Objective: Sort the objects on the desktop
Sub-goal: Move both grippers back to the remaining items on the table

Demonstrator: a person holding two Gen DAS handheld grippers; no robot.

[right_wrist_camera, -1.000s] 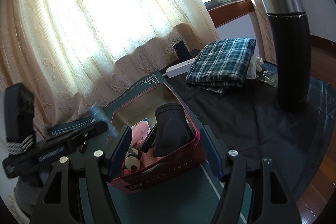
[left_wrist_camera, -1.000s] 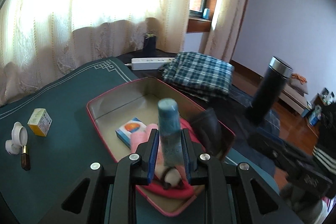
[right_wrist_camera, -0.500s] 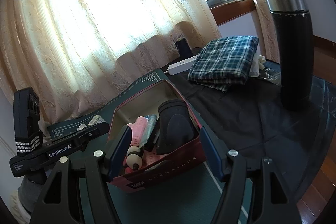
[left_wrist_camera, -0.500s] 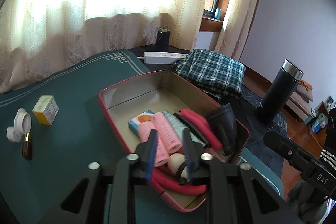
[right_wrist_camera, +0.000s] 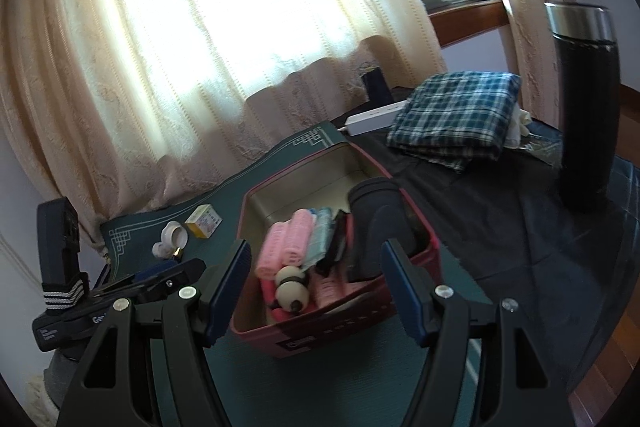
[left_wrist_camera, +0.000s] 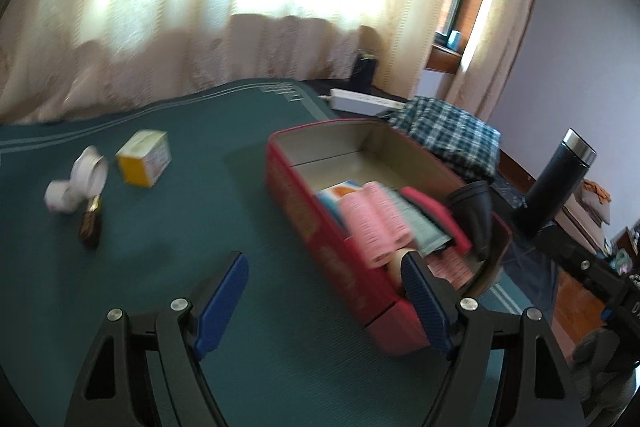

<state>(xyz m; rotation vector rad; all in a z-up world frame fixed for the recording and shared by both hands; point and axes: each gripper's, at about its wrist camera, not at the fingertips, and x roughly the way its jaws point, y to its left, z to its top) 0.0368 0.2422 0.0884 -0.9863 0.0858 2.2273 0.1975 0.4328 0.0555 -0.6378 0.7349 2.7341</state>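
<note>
At the bottom of the left wrist view the left gripper (left_wrist_camera: 322, 301) is seen with its blue jaws opening and nothing between them; a second ago a blue tube was clamped there. That tube (right_wrist_camera: 320, 239) is now laid inside the red box (left_wrist_camera: 320, 239), right of centre, beside the pink rollers (left_wrist_camera: 370, 223), a black pouch (left_wrist_camera: 474, 211) and a small panda toy (right_wrist_camera: 292, 289). The view has been swung toward the left of the green tabletop mat (left_wrist_camera: 180, 227).

In the right wrist view the right gripper (right_wrist_camera: 316, 291) is shown at the bottom centre, jaws held wide and empty, unchanged, with the box just beyond them.

Farther off, at centre left of the left view, three things are left unsorted on the mat: a brown bottle (left_wrist_camera: 90, 223), a white cap (left_wrist_camera: 78, 181) touching it, and a yellow carton (left_wrist_camera: 143, 163) just beside. One of these is judged the likely next pick.

Beyond the box a plaid cloth (left_wrist_camera: 452, 139), a power strip (left_wrist_camera: 364, 101) and a dark flask (left_wrist_camera: 556, 183) are seen at the right.
</note>
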